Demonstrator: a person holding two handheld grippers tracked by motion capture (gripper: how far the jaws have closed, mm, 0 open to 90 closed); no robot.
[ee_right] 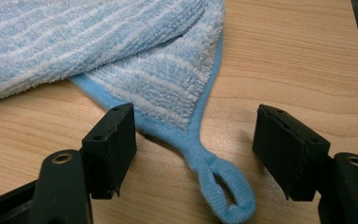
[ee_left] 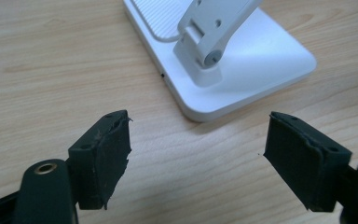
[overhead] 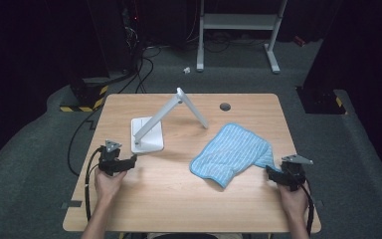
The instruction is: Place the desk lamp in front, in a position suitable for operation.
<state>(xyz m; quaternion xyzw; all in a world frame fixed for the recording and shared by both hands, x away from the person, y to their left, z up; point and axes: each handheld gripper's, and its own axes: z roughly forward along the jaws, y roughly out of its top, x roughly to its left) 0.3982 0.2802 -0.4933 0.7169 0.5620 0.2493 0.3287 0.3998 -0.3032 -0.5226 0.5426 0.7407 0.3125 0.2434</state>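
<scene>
I am lining up my right tool [ee_right: 193,154] on the near right corner of the blue cloth [overhead: 231,152], which is lying folded on the right half of the surface [overhead: 169,199]; its jaws are standing released, straddling the hanging loop [ee_right: 223,186]. My left tool [ee_left: 198,161] is gaping empty near the white lamp base [ee_left: 242,79]. Next, I judge, I need to ease forward and pinch that corner.

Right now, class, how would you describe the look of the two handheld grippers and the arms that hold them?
Both are black. The left gripper and right gripper each carry a grey three-cornered plate on top and trail a black cable. The jaws are blocky black pads with brass-coloured eyelets behind them. The forearms are bare, no sleeves showing.
</scene>
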